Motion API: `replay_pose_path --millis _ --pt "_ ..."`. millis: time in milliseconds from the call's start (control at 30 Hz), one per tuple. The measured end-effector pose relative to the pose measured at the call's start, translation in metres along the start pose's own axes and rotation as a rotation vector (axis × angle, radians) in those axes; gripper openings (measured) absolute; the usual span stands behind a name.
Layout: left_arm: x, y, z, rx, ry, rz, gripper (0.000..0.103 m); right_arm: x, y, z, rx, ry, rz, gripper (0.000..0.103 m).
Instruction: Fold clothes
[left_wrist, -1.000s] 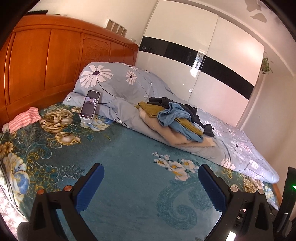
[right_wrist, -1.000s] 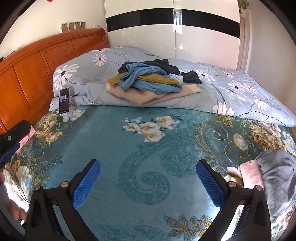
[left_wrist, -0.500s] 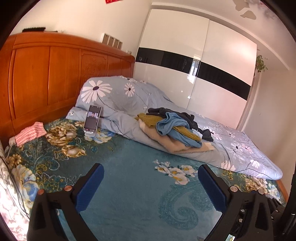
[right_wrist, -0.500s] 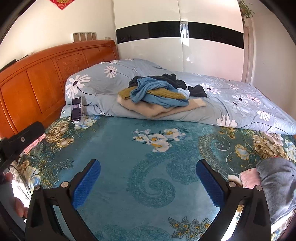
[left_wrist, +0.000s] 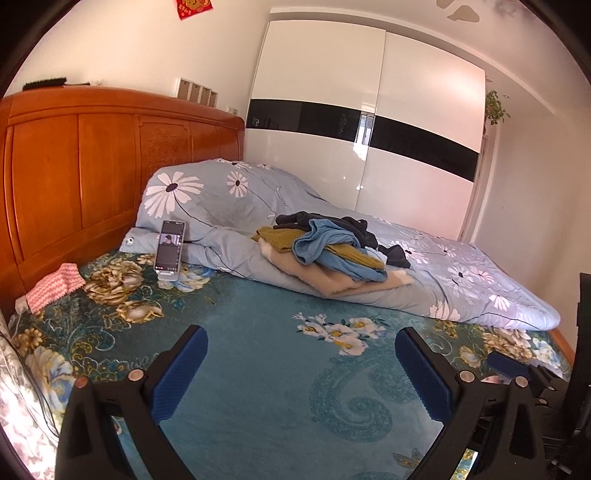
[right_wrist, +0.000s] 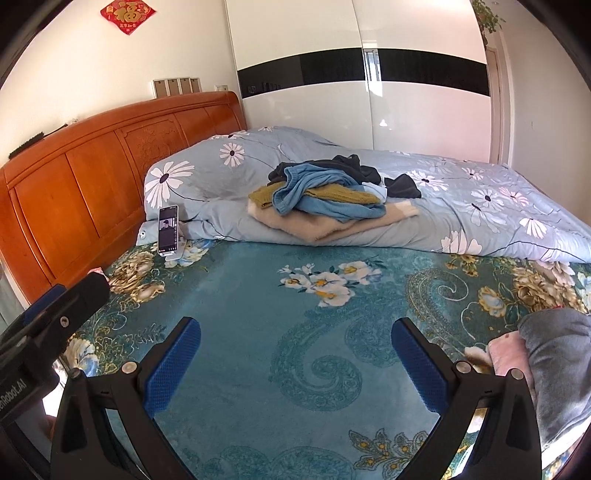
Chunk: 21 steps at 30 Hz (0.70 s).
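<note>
A pile of unfolded clothes (left_wrist: 328, 254) lies on the blue flowered quilt at the far side of the bed: blue, mustard, dark and beige garments; it also shows in the right wrist view (right_wrist: 325, 197). My left gripper (left_wrist: 301, 373) is open and empty above the teal bedspread (left_wrist: 258, 350), well short of the pile. My right gripper (right_wrist: 295, 363) is open and empty over the same bedspread (right_wrist: 258, 295). A grey garment (right_wrist: 557, 365) and a pink one (right_wrist: 508, 352) lie at the right edge.
A phone (left_wrist: 169, 251) stands propped against the quilt (left_wrist: 221, 206) near the wooden headboard (left_wrist: 74, 177). A pink striped cloth (left_wrist: 55, 288) lies by the headboard. A white and black wardrobe (left_wrist: 369, 147) stands behind the bed. The left gripper's body (right_wrist: 48, 325) shows at the left.
Both cameras have tilted up and drawn back a little, so more wall and wardrobe show. Both grippers stay open and empty. The clothes have not moved.
</note>
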<state>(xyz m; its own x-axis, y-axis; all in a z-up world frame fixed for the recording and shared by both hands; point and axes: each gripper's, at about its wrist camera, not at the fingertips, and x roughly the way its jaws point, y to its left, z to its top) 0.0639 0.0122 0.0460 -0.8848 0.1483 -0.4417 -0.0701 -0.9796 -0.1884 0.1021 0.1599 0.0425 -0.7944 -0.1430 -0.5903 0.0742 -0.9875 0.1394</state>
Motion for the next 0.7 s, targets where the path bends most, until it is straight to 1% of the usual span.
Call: replay_pose_path --millis 133,300,433,533,700 --pt "0.013 0.004 -0.001 -0.018 0.021 -0.006 0.103 0.011 -0.001 0.0 -0.001 0.03 -0.005 0.103" --pt "0.031 0.018 -0.002 -0.079 0.047 -0.013 0.103 0.031 -0.001 -0.001 -0.01 0.079 -0.005 0.103" --pt "0.047 0.028 -0.006 -0.113 0.069 -0.001 0.103 0.049 0.0 0.0 -0.01 0.112 0.003 0.103" --pt "0.06 0.034 -0.01 -0.124 0.1 0.0 0.103 0.064 -0.001 -0.001 -0.007 0.141 0.007 0.103" --pt "0.084 0.043 -0.014 -0.167 0.167 -0.042 0.103 0.089 0.0 0.0 0.0 0.19 0.026 0.103"
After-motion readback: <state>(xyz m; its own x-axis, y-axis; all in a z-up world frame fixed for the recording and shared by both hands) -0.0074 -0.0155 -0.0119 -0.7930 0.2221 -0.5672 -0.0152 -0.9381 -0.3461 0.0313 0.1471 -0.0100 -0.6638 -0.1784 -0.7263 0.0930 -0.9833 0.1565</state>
